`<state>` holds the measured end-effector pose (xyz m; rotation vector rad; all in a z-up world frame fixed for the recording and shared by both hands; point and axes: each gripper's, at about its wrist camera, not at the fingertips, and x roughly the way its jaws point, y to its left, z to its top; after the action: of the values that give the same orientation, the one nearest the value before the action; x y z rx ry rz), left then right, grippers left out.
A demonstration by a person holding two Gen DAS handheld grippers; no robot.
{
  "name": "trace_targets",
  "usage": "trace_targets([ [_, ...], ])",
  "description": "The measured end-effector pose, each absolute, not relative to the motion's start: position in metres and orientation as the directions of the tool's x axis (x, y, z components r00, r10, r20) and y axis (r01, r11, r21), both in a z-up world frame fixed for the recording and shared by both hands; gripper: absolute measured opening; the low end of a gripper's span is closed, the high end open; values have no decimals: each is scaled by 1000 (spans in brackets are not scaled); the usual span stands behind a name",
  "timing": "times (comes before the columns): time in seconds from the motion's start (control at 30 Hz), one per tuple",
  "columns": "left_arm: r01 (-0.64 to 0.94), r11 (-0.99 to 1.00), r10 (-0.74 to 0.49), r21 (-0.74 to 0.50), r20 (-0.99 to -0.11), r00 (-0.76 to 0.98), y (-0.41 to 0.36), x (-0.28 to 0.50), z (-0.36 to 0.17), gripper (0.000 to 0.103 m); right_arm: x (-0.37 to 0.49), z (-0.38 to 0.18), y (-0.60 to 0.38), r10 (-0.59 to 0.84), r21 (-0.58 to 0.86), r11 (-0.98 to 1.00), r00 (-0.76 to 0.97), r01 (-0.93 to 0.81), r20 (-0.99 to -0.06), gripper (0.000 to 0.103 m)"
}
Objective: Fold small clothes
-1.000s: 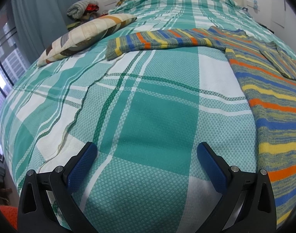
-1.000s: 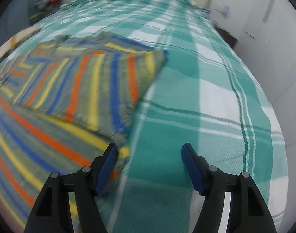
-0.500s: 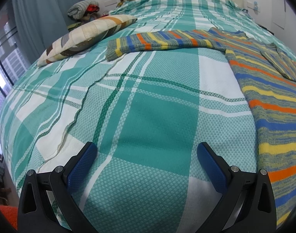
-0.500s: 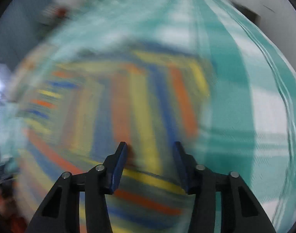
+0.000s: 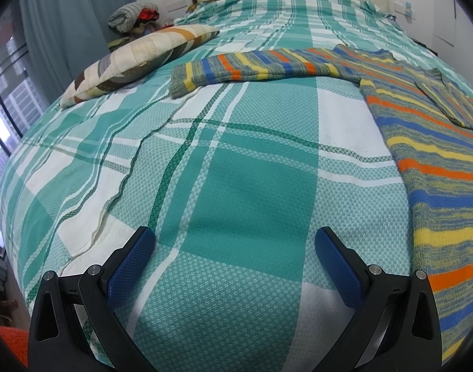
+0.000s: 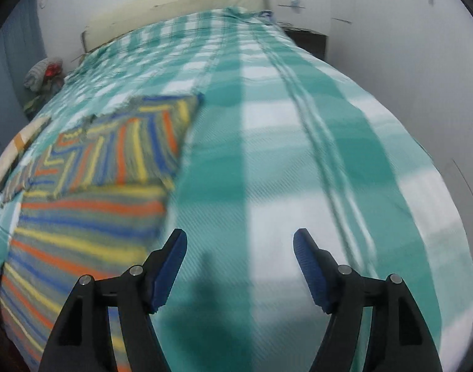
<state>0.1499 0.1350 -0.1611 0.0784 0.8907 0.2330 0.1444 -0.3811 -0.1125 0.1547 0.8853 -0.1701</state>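
both your grippers hang over the bed with nothing in them, the striped sweater lying flat beside them

your left gripper (image 5: 234, 262) has its jaws spread wide over bare plaid bedspread (image 5: 251, 186), the sweater (image 5: 437, 167) off to its right with one sleeve stretched out toward the patchwork pillow (image 5: 137, 62). your right gripper (image 6: 239, 262) has just been opening its jaws, and nothing sits between them; it's over bedspread, just right of the sweater's edge (image 6: 90, 204), whose near sleeve is folded across the body. this view is blurred
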Motion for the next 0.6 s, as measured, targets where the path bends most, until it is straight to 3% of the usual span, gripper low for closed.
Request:
trace_targets([
  [0.03, -169, 972, 235, 165, -759, 607, 135, 150, -161, 103, 131, -116, -386, -92, 65, 972, 620, 226, -779, 75],
  [0.1, -170, 971, 236, 166, -757, 609, 134, 149, -161, 103, 107, -124, -397, -119, 65, 961, 617, 267, -778, 90],
  [0.23, -171, 971, 238, 168, -753, 613, 134, 148, -161, 103, 76, -148, -410, -187, 39, 935, 586, 351, -788, 102],
  [0.6, -171, 971, 238, 167, -752, 615, 134, 147, -161, 103, 71, -165, -404, -230, -10, 940, 613, 341, -756, 103],
])
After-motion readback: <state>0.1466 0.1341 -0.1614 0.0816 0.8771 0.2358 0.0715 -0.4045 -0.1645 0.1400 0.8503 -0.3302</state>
